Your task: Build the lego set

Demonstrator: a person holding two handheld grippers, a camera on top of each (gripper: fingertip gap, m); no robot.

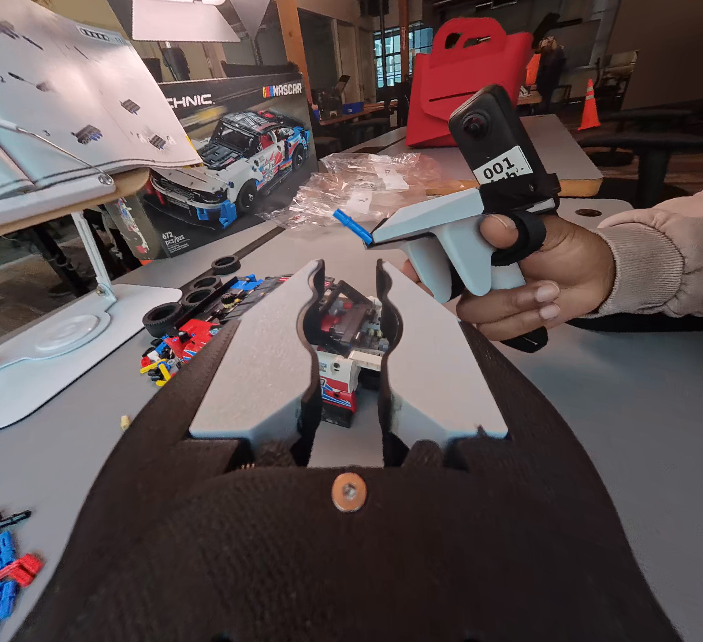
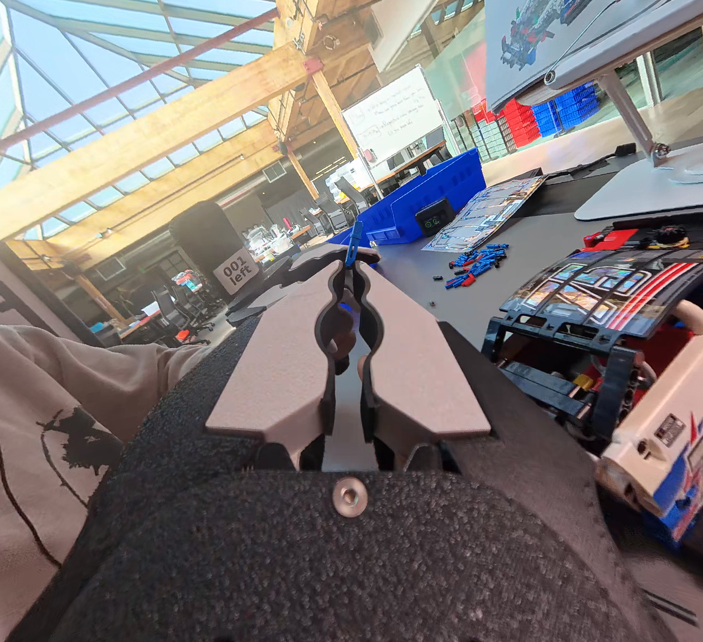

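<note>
1. the left gripper (image 1: 350, 270) hangs over the grey table (image 1: 570, 414) with its fingers parted; the half-built toy car (image 1: 344, 334) shows through the gap below them, and i cannot tell whether they touch it.
2. the right gripper (image 1: 371, 241), held in a hand (image 1: 532, 281) on the right, is raised above the table just beyond the left one, its tips pinched on a small blue peg (image 1: 348, 220) that sticks out up and to the left.
3. in the right wrist view the same gripper (image 2: 349, 262) holds the blue peg (image 2: 353, 239) upright at its very tips.
4. left of the car lie four black tyres (image 1: 190, 300) and a heap of red, blue and yellow pieces (image 1: 178, 346).
5. the set's box (image 1: 236, 163) stands far left, under a booklet (image 1: 87, 99) on a white stand (image 1: 76, 338).
6. clear plastic bags (image 1: 353, 186) lie far behind, with a red bag (image 1: 464, 83) beyond them.
7. a pile of blue and red pegs (image 2: 475, 262) lies on the table far beyond the car, near a blue tray (image 2: 426, 201).
</note>
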